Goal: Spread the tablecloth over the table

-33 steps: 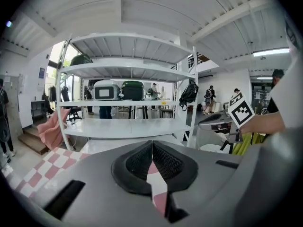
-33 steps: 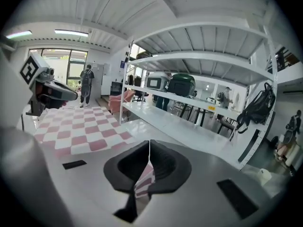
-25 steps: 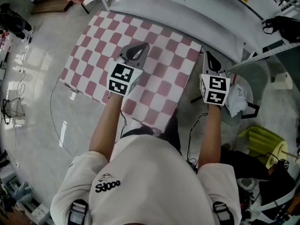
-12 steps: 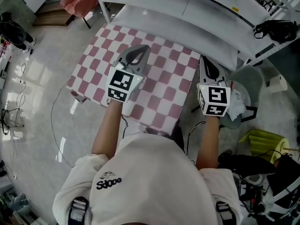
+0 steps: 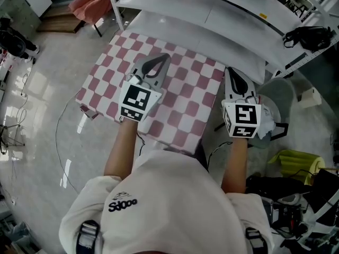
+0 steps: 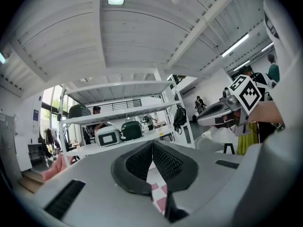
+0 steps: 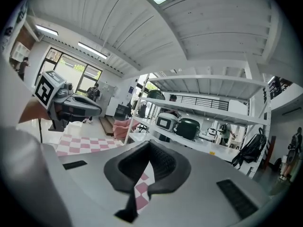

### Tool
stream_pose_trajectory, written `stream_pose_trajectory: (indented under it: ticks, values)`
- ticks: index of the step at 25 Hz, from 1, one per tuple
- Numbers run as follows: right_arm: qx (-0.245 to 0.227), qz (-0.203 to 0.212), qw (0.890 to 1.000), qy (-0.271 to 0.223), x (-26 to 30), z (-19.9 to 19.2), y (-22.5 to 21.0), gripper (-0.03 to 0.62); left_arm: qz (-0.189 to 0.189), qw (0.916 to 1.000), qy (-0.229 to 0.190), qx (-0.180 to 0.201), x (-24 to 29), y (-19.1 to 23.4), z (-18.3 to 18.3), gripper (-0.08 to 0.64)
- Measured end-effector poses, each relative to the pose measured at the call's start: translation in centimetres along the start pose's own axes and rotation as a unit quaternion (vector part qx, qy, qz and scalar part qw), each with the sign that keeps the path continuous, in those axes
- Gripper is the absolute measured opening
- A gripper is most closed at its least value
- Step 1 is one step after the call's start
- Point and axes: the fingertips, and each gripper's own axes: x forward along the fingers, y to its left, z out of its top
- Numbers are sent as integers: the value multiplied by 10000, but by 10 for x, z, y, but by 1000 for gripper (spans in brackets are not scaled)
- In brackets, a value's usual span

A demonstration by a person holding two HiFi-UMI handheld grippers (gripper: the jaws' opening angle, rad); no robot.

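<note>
Checked cloth [image 5: 183,107] lies spread out, gripped at two points.
The left hand-held gripper [image 5: 157,61] is clamped shut on the cloth toward its far side. The right hand-held gripper [image 5: 233,74] is clamped shut on its right edge, near a white shelf [image 5: 212,20].

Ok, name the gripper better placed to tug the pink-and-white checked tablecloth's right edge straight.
Right, probably. The right gripper hangs just beside the right edge of the pink-and-white checked tablecloth, jaws together. The left gripper is over the cloth's middle, also shut. Either would have to open first.
</note>
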Motion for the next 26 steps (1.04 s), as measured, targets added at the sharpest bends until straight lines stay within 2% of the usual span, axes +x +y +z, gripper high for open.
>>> stream_pose_trajectory:
  ticks: [26]
  values:
    - [-26, 107, 9995, 284, 12, -26, 8, 21, -225, 9995, 196, -122, 10, -10, -26, 29]
